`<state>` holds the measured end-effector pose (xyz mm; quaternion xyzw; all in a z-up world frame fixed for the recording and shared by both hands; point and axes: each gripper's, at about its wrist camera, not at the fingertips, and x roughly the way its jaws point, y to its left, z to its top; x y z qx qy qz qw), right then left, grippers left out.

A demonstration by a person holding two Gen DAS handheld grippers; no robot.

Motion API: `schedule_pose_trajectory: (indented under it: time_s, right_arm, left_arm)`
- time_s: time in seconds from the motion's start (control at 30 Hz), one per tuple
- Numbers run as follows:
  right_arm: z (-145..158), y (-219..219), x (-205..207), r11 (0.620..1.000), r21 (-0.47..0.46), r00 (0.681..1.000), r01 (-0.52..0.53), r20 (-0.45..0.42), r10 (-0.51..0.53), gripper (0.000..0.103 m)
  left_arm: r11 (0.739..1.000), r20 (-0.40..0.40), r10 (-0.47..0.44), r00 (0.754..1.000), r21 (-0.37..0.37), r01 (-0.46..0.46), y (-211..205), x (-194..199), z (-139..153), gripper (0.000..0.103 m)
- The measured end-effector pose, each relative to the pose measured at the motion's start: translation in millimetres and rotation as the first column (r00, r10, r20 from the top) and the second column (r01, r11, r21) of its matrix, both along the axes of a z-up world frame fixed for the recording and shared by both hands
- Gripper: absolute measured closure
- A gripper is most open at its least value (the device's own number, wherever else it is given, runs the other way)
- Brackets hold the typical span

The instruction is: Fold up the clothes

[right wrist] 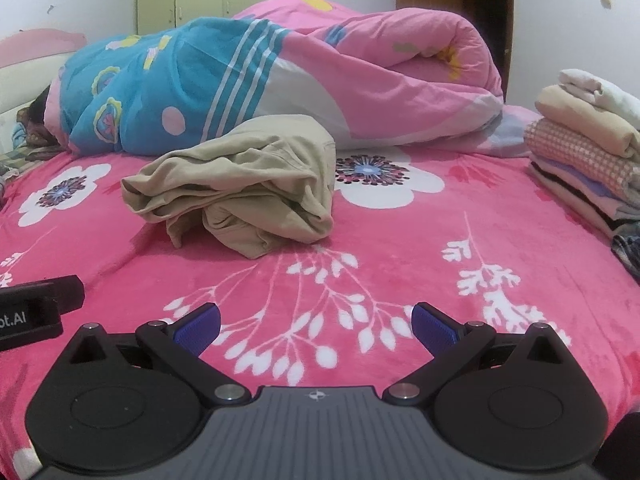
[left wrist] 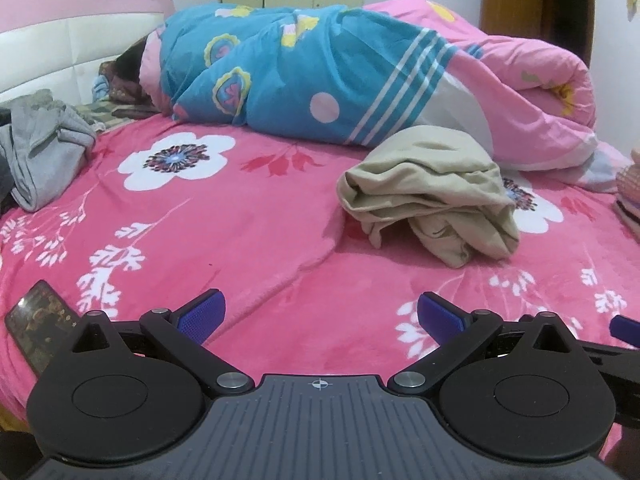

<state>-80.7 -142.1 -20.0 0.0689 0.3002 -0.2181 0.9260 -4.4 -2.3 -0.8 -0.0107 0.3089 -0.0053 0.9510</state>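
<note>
1. Beige garment (left wrist: 430,196), loosely bunched, lies on the pink flowered bed (left wrist: 240,216) right of centre in the left wrist view, just in front of the rolled blue and pink quilt (left wrist: 320,72) that fills the upper middle.
2. Same view: the left tongs (left wrist: 320,320) hover at the bottom of the frame, blue pads spread wide, nothing between them, well short of the garment. A grey garment (left wrist: 44,148) sits crumpled at the left edge, and a phone (left wrist: 38,320) lies on the bed at lower left.
3. In the right wrist view the beige garment (right wrist: 244,188) sits left of centre, touching the quilt (right wrist: 280,76) behind it.
4. The right tongs (right wrist: 316,326) are likewise wide open and empty at the bottom of the frame, above the bedspread (right wrist: 400,248).
5. A stack of folded clothes (right wrist: 588,152) stands at the right edge, well apart from the beige garment.
</note>
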Motion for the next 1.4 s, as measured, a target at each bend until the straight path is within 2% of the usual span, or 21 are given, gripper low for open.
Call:
schedule_pose_trajectory:
  time_s: [0.53,1.4]
  right_arm:
    - [1.3,6.2,1.0,1.000,-0.022,1.000,-0.017,-0.012,0.016,0.000]
    - [-1.1,8.5,2.3,0.999,-0.018,0.999,-0.032,-0.022,0.032,0.000]
  left_arm:
    - [1.000,0.015,0.008,1.000,-0.004,-0.008,3.1,-0.9,1.9,0.000]
    - [1.000,-0.007,0.010,1.000,-0.006,-0.010,7.3,2.1,-1.0,0.000]
